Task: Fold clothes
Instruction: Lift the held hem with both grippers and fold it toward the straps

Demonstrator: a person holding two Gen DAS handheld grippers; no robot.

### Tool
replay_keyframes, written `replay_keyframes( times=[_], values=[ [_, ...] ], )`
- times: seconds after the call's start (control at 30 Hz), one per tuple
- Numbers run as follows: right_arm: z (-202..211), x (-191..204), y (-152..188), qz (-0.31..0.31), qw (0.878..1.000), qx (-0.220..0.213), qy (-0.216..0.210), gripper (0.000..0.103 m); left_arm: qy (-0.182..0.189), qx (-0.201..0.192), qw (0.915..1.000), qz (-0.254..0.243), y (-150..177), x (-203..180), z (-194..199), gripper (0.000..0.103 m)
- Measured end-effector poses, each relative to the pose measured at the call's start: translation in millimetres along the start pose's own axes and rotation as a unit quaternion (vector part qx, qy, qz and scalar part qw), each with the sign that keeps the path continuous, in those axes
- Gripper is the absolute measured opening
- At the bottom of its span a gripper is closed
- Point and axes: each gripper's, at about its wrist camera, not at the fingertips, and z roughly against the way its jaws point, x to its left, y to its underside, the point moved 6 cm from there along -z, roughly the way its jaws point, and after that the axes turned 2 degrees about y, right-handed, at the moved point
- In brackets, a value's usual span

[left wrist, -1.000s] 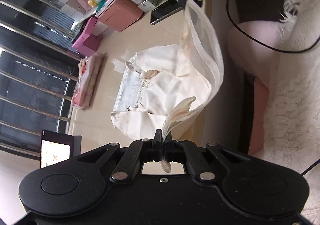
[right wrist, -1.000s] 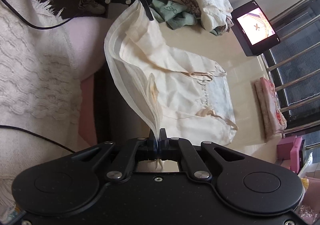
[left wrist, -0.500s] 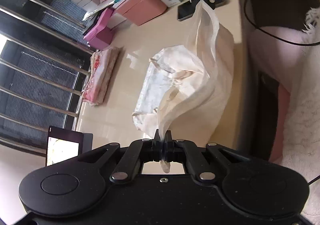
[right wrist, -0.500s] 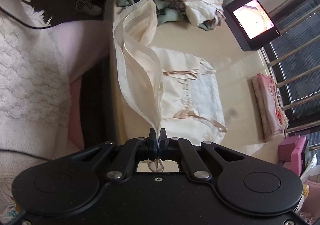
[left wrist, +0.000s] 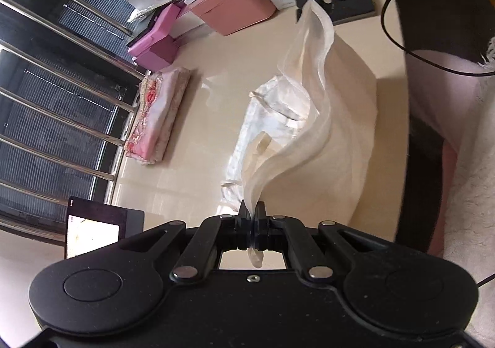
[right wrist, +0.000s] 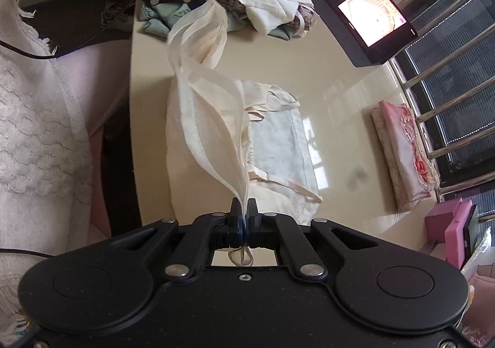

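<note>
Two grippers, left gripper (left wrist: 254, 208) and right gripper (right wrist: 243, 205), pinch the cream garment's (left wrist: 346, 119) hem mid-fold; one folded pink garment (right wrist: 402, 156) lies done, a pile of clothes (right wrist: 269, 10) waits.

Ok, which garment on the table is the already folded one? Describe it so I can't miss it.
Look along the cream table's far edge by the metal window railing. The folded pink floral garment lies there alone, a neat flat rectangle, unlike the cream garment mid-table or the crumpled clothes pile near the screen.
</note>
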Motion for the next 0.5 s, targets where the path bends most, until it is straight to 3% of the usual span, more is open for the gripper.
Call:
replay_keyframes(
  times=[0.5],
  values=[
    [-38.7,-55.7,2.3,-0.040,0.998,0.022,-0.041,0.001,0.064,0.018,0.9969,0.041,-2.0,47.3,-54.6,0.002]
  ],
)
